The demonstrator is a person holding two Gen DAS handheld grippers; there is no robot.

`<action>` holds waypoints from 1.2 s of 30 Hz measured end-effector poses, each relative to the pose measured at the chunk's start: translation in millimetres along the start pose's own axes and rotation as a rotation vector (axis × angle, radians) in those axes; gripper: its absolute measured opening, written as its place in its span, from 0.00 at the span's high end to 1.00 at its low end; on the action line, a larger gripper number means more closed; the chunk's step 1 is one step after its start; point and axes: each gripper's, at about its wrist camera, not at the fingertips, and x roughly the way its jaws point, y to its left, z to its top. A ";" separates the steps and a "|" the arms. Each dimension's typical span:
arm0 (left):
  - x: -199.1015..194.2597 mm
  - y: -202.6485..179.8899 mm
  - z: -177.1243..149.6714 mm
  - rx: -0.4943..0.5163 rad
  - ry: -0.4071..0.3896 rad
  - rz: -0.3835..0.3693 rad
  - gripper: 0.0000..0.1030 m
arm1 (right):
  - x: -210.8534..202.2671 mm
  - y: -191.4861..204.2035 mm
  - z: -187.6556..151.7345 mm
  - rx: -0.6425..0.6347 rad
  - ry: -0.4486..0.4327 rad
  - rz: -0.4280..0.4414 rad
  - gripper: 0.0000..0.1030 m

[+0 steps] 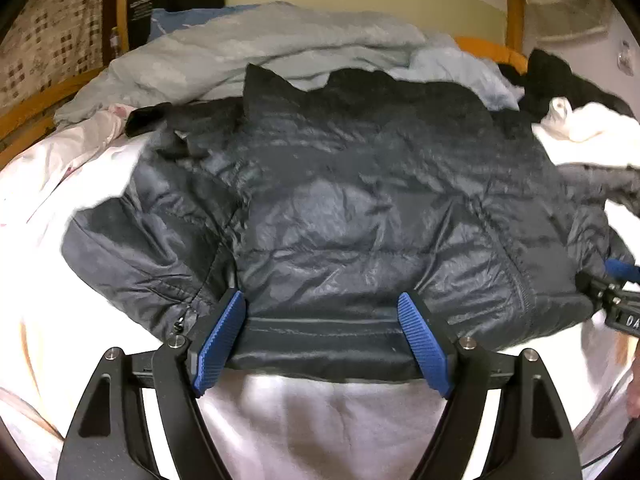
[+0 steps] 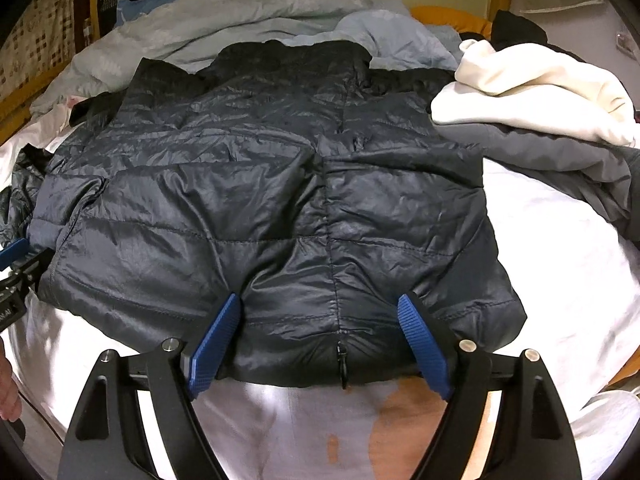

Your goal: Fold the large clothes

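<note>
A dark quilted puffer jacket [image 2: 272, 208] lies spread on the white bedsheet [image 2: 560, 264], hem nearest. The left gripper [image 1: 320, 340] and right gripper [image 2: 316, 340] straddle that hem, jaws wide, pads clear of it. Judged: setting up the fold; next, pinch the hem and lift.

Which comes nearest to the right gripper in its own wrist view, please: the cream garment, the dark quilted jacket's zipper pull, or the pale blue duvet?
1. Zipper pull, between the right gripper fingers, at the hem.
2. Cream garment, upper right.
3. Pale blue duvet, far behind the jacket.
</note>
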 end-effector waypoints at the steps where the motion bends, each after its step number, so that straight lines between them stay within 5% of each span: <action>1: -3.5 3.5 1.7 -0.013 -0.005 -0.002 0.24 | -1.8 -1.1 0.5 0.005 -0.005 0.004 0.20; 9: -42.9 30.6 6.3 -0.161 -0.115 -0.006 0.24 | -28.1 -18.5 1.8 0.104 -0.093 0.094 0.20; 12: -64.5 47.1 2.4 -0.240 -0.203 0.077 0.22 | -45.9 -31.9 -11.1 0.180 -0.157 0.184 0.20; 18: -40.5 87.3 -8.0 -0.389 -0.029 0.130 0.22 | -51.1 -56.3 -43.4 0.367 -0.147 0.316 0.22; 23: -13.6 108.7 -23.5 -0.518 0.095 0.016 0.22 | -30.6 -55.6 -44.9 0.408 -0.059 0.359 0.23; 28: -9.0 102.8 -21.2 -0.497 0.089 -0.141 0.53 | -9.9 -59.3 -40.1 0.488 -0.006 0.462 0.24; 31: 1.5 96.4 -14.9 -0.461 0.104 -0.143 0.54 | 0.9 -54.2 -30.5 0.474 0.009 0.431 0.25; 34: 2.6 86.0 -7.1 -0.422 0.093 -0.114 0.57 | 6.8 -44.1 -18.7 0.430 0.004 0.338 0.37; 36: 8.5 85.4 -1.5 -0.424 0.085 -0.118 0.82 | 6.2 -39.5 -19.0 0.414 -0.016 0.283 0.55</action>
